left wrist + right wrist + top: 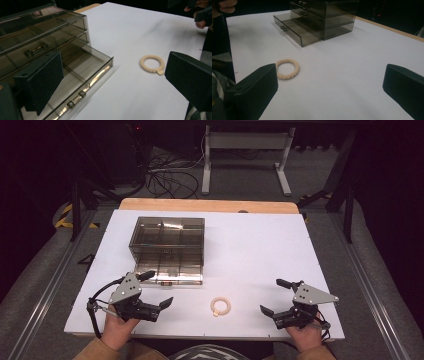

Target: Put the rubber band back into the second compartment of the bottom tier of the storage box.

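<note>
The bottom drawer (167,279) already stands open; the braided ring (220,306), lower centre, lies ungrasped between both wide-open, empty claws (155,289) (274,296).

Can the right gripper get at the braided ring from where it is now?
Probably yes: the right gripper has its jaws open, and bare white table lies between it and the braided ring.

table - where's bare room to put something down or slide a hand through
Free: the white table right of the drawer box, back to the wooden edge, and between ring and right gripper. Crowded: the front left, where the left gripper sits by the open bottom drawer.
</note>
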